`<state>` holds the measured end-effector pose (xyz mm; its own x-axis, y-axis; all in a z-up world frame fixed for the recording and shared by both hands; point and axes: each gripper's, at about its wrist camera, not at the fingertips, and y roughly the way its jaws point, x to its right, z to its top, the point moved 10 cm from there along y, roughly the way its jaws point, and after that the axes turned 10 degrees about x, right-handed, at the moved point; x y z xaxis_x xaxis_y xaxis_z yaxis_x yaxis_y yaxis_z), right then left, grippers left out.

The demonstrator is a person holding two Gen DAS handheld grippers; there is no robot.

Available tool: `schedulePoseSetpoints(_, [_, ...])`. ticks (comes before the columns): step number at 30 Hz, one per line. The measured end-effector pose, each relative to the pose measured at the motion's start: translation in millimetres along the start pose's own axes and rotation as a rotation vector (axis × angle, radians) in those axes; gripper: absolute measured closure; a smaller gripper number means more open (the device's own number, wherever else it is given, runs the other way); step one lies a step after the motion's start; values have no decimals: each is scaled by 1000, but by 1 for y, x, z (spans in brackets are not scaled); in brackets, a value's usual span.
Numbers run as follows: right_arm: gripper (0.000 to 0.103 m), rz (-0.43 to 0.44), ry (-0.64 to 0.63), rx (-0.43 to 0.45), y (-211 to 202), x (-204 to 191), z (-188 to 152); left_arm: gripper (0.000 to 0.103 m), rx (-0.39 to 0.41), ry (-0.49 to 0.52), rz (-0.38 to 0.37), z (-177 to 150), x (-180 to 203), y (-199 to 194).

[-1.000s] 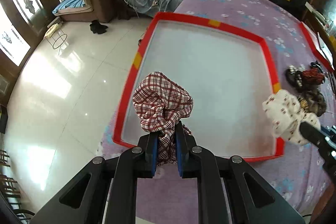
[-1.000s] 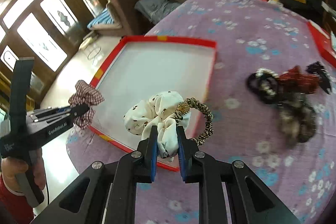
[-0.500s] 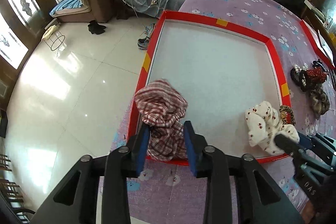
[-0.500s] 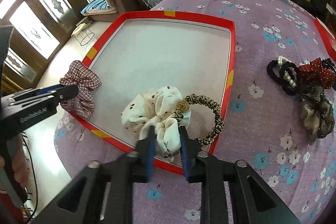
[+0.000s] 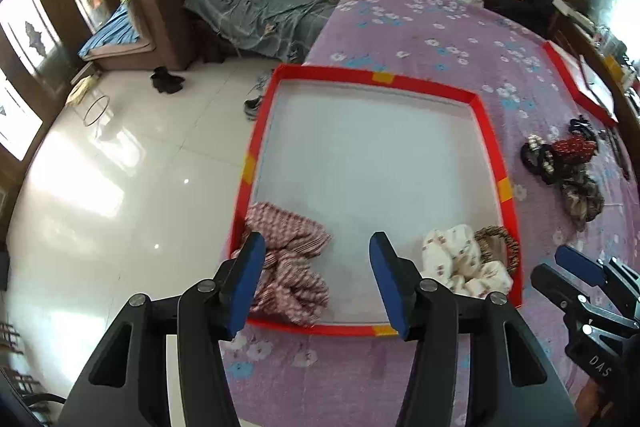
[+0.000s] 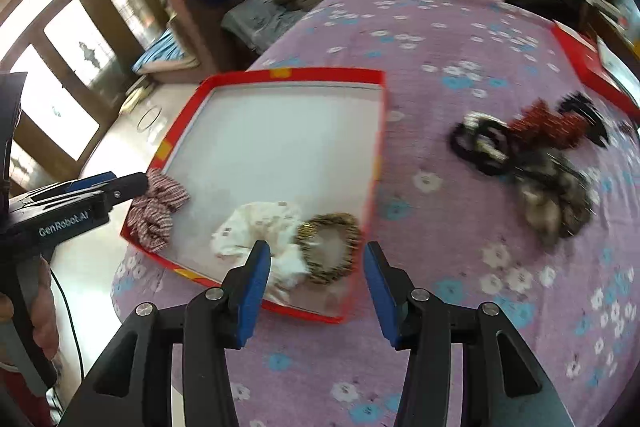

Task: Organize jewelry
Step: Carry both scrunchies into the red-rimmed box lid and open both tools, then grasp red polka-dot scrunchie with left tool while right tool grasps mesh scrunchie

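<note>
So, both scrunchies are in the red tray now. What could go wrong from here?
1. The plaid scrunchie lies over the red tray's near corner rim, so it may slip out onto the cloth.
2. The left tool, whose jaws have just been opening, hangs close above it and might snag the fabric when it moves off.
3. The white scrunchie overlaps the leopard hair tie; they could tangle.

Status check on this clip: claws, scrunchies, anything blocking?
Both claws, left and right, just opened, nothing between pads. Plaid scrunchie and white scrunchie lie in red tray. More hair ties wait on cloth, unobstructed.
</note>
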<state>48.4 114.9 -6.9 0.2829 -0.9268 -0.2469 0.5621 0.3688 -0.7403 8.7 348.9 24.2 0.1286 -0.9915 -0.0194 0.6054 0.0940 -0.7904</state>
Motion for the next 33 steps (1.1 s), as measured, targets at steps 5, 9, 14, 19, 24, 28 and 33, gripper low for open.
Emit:
schedulePoseSetpoints(5, [51,-99,111,14,-27,56,-12,50,17,-14,-128,14,33,-4])
schedulePoseSetpoints(9, [51,-203,203,8,-45,112,-25,50,23,12,-212,20,68,-4])
schedulePoseSetpoints(14, [51,-279,306,13,-62,172,-38,50,-4,91,-303,20,134,1])
schedulePoseSetpoints(19, [51,-272,330,35,-63,208,-29,50,10,155,-350,31,189,5])
schedulePoseSetpoints(24, [50,-194,300,40,-47,219,-10,50,26,205,-372,54,244,18])
schedulePoseSetpoints(28, [45,-111,266,35,-25,225,7,50,5,233,-412,70,300,43])
schedulePoseSetpoints(33, [45,-23,244,16,0,228,20,50,-64,254,-458,74,353,78])
